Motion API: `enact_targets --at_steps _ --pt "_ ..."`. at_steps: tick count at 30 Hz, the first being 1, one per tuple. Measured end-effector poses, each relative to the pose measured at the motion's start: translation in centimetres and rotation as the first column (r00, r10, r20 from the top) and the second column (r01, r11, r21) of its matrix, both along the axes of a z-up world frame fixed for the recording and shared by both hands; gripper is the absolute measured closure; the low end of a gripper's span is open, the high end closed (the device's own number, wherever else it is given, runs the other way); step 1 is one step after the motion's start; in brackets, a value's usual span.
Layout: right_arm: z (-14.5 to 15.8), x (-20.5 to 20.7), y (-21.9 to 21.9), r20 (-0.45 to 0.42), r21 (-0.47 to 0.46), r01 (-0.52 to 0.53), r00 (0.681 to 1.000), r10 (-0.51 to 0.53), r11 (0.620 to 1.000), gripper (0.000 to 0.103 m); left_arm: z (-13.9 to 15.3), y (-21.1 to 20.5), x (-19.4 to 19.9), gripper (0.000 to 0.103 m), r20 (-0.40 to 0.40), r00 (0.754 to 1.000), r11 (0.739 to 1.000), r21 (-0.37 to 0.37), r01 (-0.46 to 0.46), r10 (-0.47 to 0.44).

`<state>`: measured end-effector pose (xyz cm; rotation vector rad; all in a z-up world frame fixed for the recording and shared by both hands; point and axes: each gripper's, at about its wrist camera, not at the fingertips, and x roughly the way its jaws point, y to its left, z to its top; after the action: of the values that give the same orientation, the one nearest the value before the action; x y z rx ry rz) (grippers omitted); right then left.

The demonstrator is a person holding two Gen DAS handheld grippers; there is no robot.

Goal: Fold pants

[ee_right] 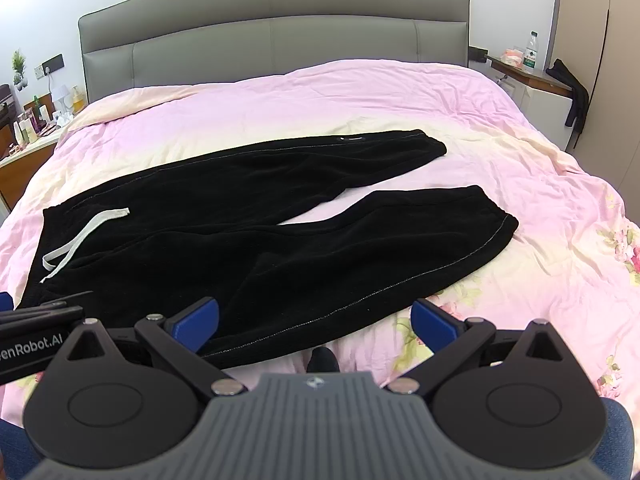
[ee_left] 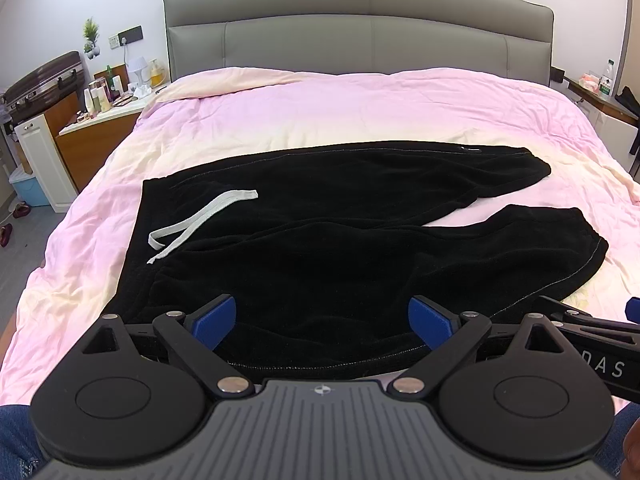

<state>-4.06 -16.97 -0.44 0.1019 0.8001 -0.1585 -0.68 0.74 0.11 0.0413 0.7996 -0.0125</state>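
Black pants lie spread flat on the pink bed cover, waistband to the left, both legs running right with a narrow gap between the cuffs. A white drawstring rests on the waist area. My left gripper hovers open over the near edge of the pants, its blue pads apart with nothing between them. My right gripper is open too, above the near leg's lower hem and the floral sheet. Part of the right gripper shows at the left wrist view's right edge.
The bed has a grey padded headboard. A nightstand crowded with bottles stands to the left, with a suitcase and a blue bin beyond it. A shelf with a bottle is at the right. Blue-jeaned knees show at the bottom corners.
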Motion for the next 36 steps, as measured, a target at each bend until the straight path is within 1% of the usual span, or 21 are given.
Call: enact_targets --at_steps 17,18,19,36 --pt "0.20 0.47 0.68 -0.009 -0.006 0.006 1.000 -0.006 1.000 0.005 0.47 0.34 -0.37 0.000 -0.004 1.000 1.000 0.001 0.000 0.000" --pt "0.21 0.45 0.67 -0.010 -0.006 0.006 1.000 -0.006 1.000 0.005 0.46 0.32 -0.33 0.000 -0.005 1.000 1.000 0.001 0.000 0.000" --pt "0.15 0.45 0.67 -0.010 -0.006 0.007 1.000 -0.007 1.000 0.005 -0.16 0.60 -0.49 0.000 -0.006 1.000 1.000 0.001 -0.004 0.004" --pt "-0.13 0.33 0.67 -0.013 -0.004 0.008 1.000 -0.008 1.000 0.005 -0.20 0.69 -0.67 0.000 -0.007 1.000 1.000 0.002 -0.005 0.005"
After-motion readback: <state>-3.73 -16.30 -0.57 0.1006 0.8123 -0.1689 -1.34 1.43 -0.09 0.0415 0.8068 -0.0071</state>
